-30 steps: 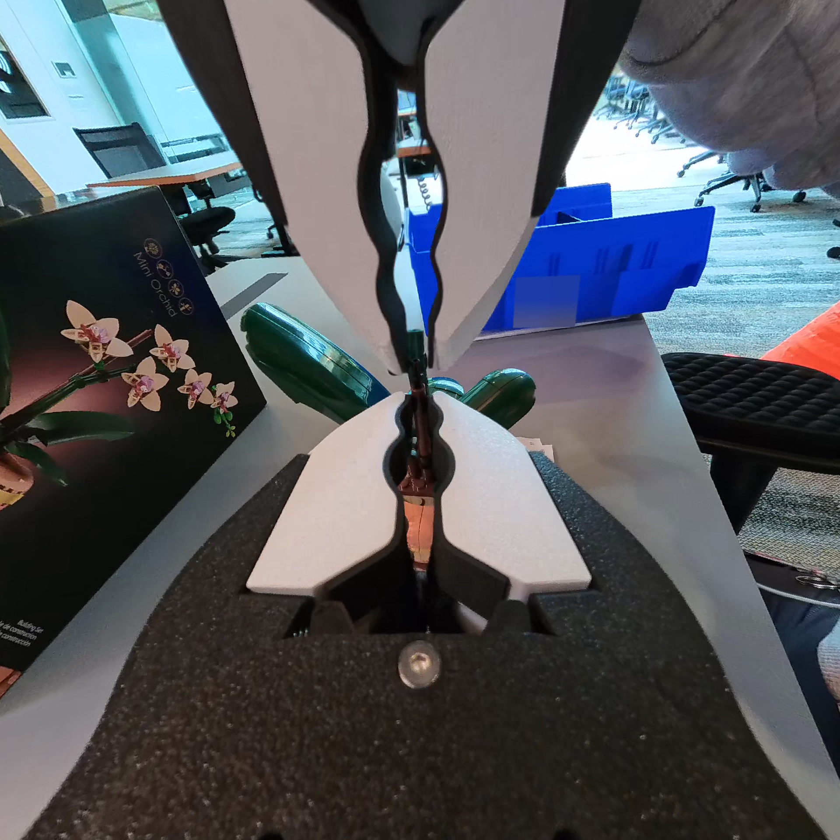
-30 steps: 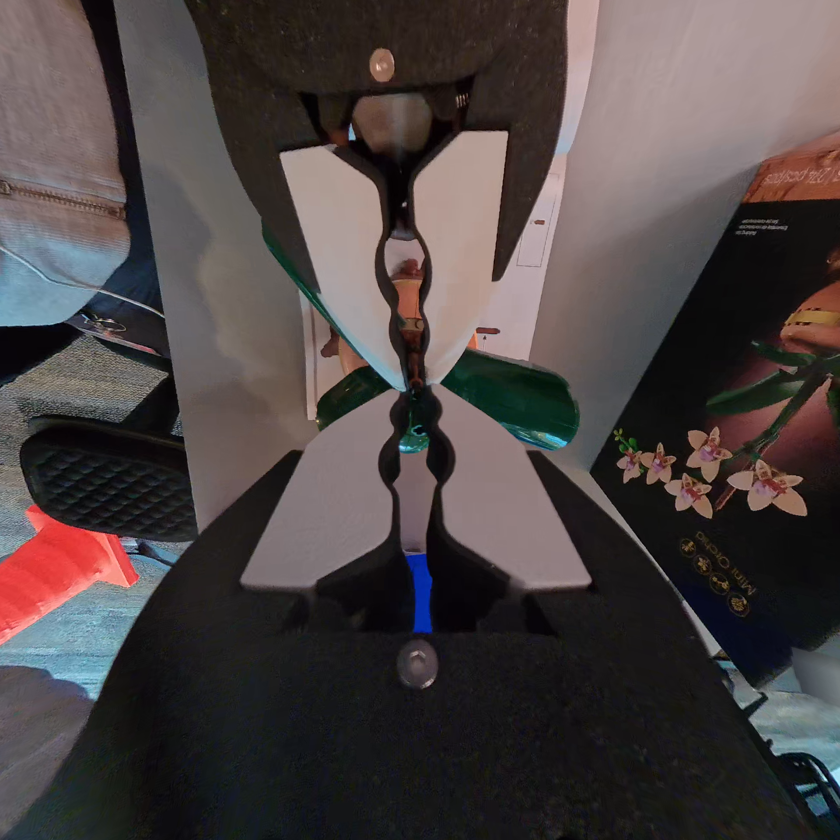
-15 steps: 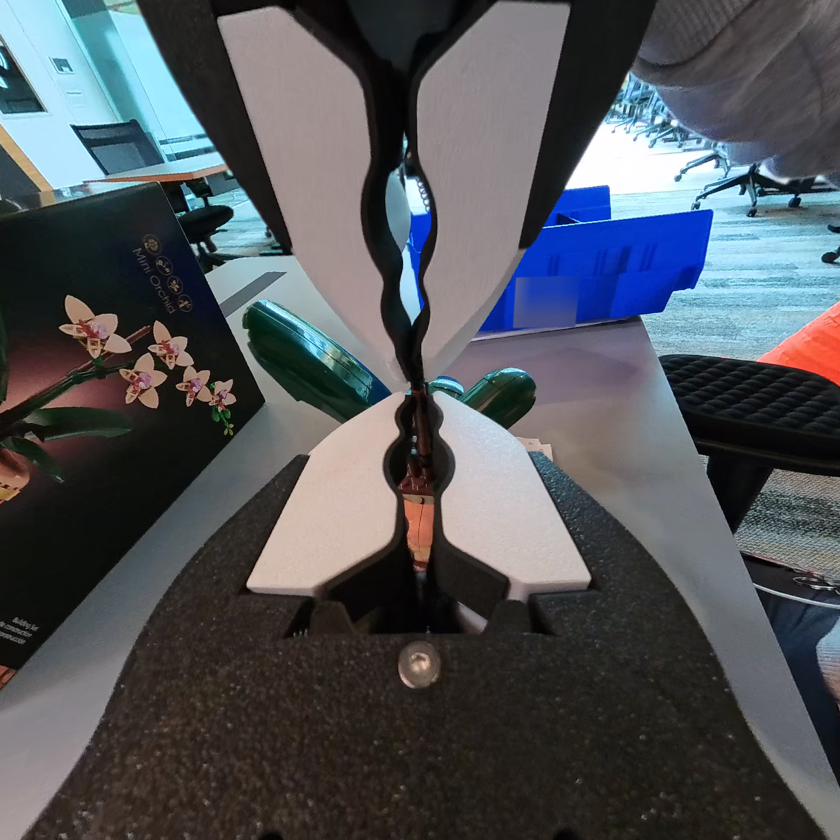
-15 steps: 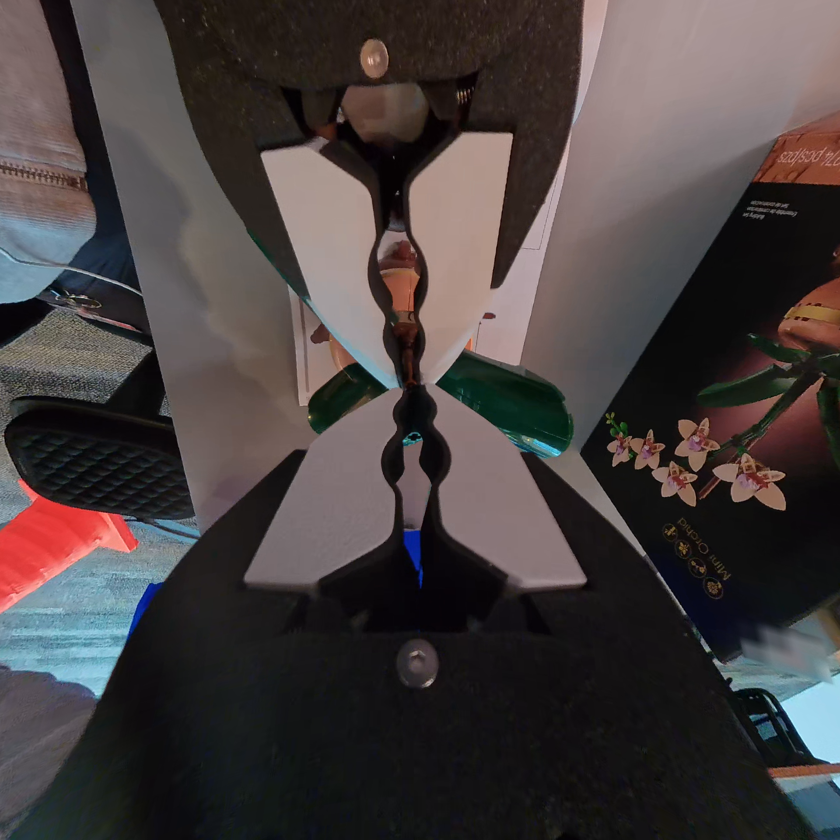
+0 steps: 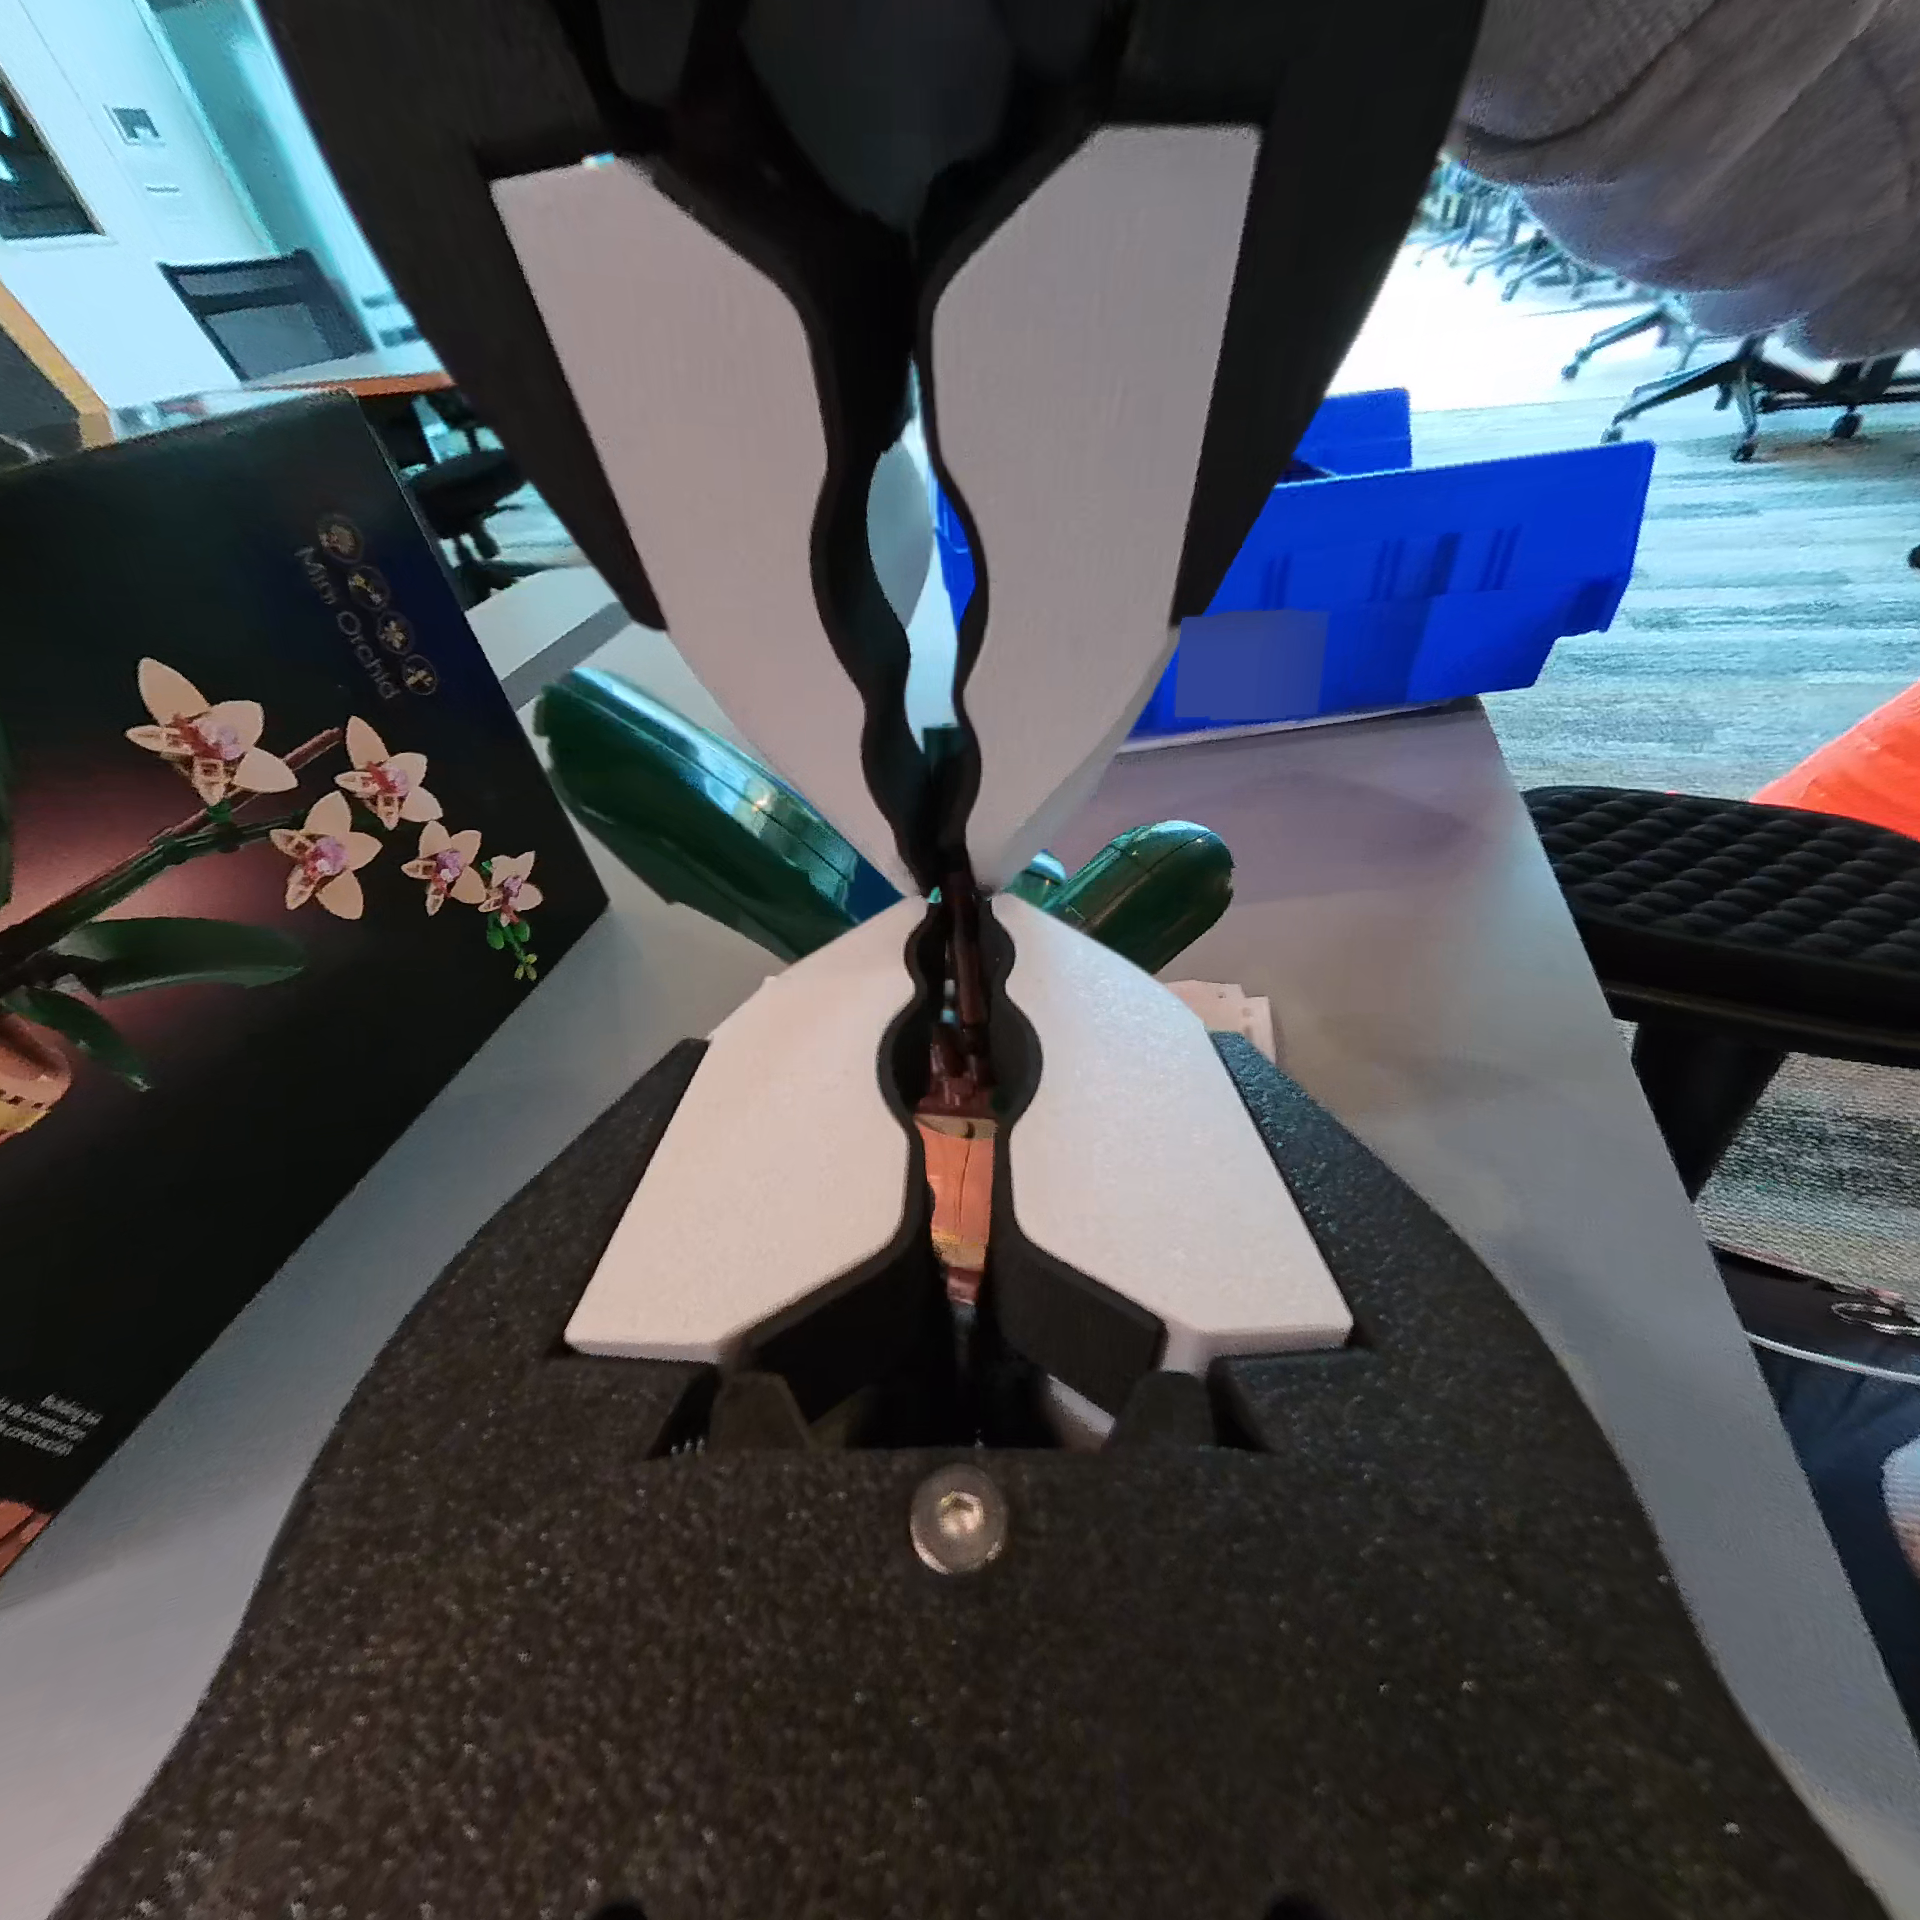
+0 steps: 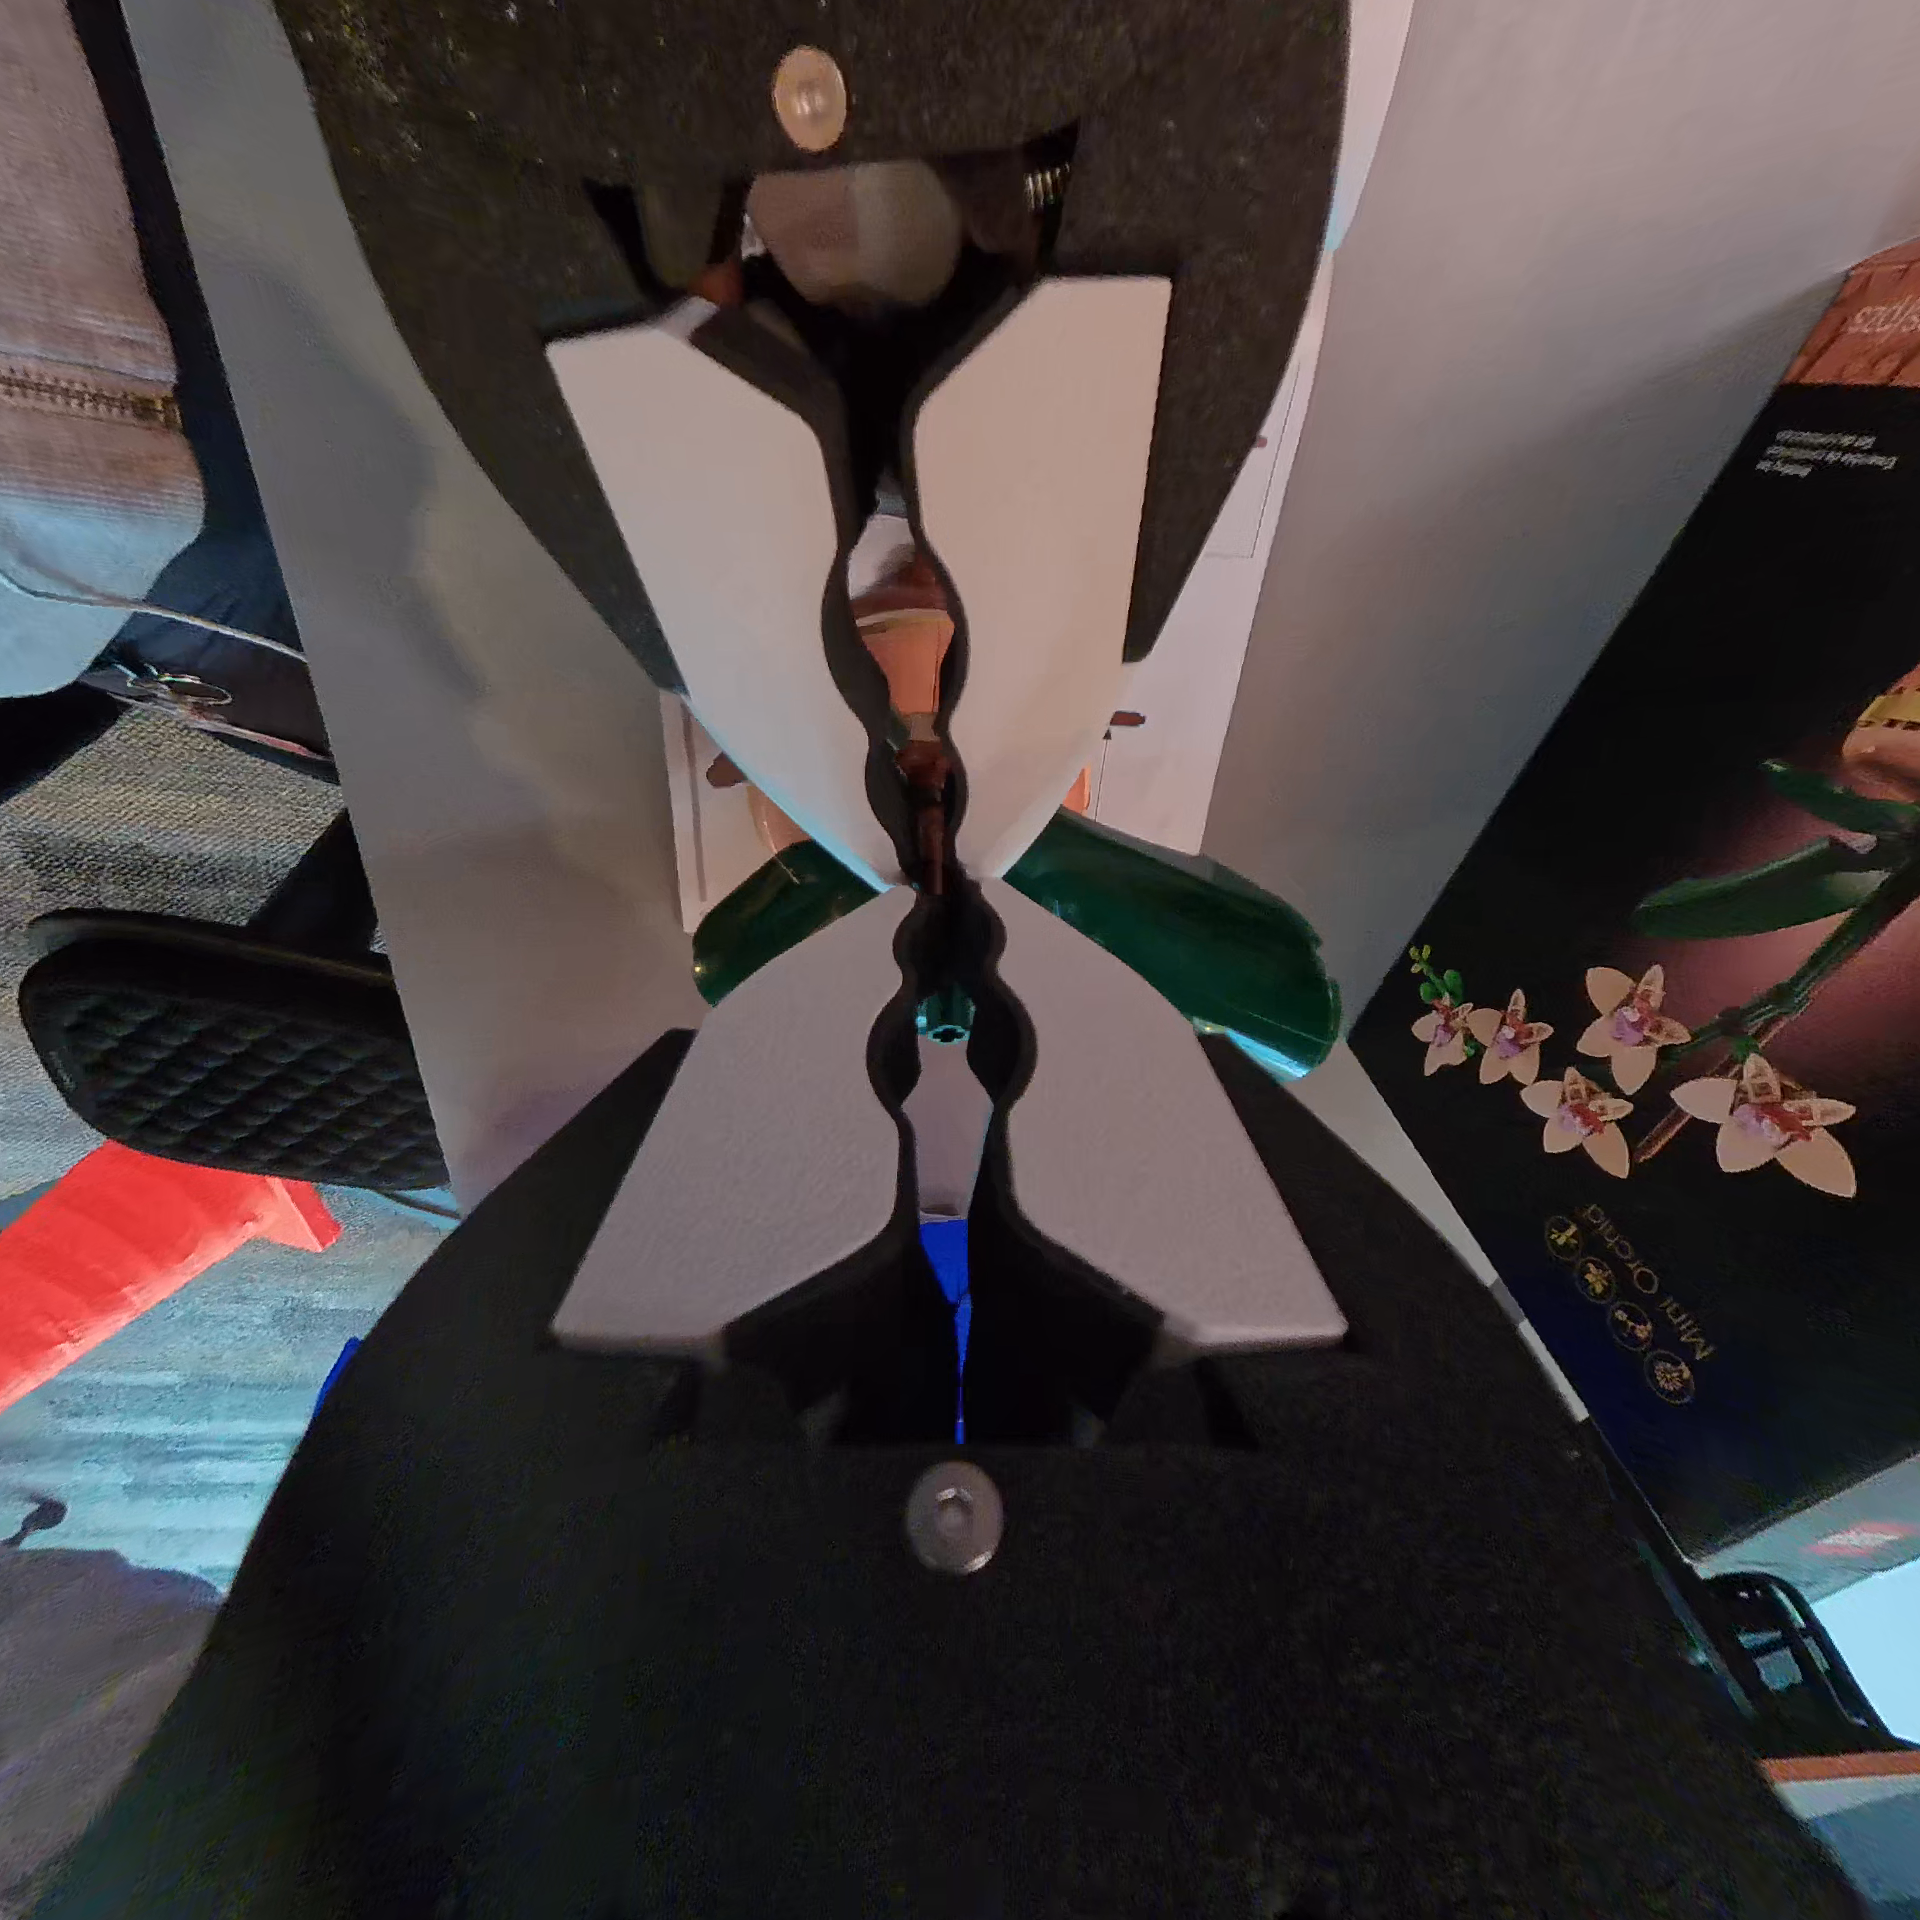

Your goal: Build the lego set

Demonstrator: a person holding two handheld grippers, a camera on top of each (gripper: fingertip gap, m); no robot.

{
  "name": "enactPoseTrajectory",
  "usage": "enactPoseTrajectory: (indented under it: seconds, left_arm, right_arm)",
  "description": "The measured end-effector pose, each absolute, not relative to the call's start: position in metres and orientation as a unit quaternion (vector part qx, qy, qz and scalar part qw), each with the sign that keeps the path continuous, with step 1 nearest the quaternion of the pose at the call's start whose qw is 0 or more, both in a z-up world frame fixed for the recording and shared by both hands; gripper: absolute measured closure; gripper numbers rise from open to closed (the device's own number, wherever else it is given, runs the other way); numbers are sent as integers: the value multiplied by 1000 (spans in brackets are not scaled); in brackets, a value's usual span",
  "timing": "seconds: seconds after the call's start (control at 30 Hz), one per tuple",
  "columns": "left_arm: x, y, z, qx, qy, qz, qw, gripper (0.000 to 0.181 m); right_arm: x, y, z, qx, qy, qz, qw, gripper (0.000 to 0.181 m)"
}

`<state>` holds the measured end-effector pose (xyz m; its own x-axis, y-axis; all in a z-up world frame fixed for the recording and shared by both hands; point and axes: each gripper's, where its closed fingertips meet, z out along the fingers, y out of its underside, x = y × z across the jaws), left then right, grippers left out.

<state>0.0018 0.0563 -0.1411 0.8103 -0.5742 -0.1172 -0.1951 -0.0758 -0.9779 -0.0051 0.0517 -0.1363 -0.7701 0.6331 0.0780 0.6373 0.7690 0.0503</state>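
Both sets of jaws are pinched tight, tip to tip. The left gripper [image 5: 961, 914] clamps the brown stem [image 5: 961, 977] of the orchid model, and the right gripper [image 6: 940, 904] nips the dark green stem piece [image 6: 943, 1023]. A second ago the right one sat a bit off and higher; now it's moved in until the tips meet, so I'd guess the green bit is being pushed on. The stem's long axis runs straight between the two grippers, above the table [image 5: 1351, 935]. Big green leaves [image 5: 686, 790] fan out sideways, with the set's box [image 5: 260, 831] left and a blue bin [image 5: 1455, 582] behind.
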Motion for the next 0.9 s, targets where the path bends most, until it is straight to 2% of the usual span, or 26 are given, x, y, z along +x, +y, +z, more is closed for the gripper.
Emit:
enactPoseTrajectory:
  seconds: [0.1,0.2,0.23,0.33,0.57,0.9]
  left_arm:
    - [-1,56,-140,-718,266,-157,624,177]
    - [1,55,-140,-717,268,-163,623,177]
    - [2,55,-140,-717,271,-158,623,177]
    - [2,54,-140,-716,274,-152,624,177]
    - [2,54,-140,-716,274,-150,625,177]
    - [3,55,-140,-716,270,-158,623,177]
  right_arm:
    - [-9,48,-132,-343,-938,-13,45,174]
    - [-13,40,-120,-348,-935,33,57,156]
    - [-13,41,-115,-345,-936,36,64,155]
    - [-7,41,-110,-327,-942,45,61,173]
    - [-6,45,-118,-330,-941,42,58,181]
    - [-6,45,-120,-326,-944,4,51,181]
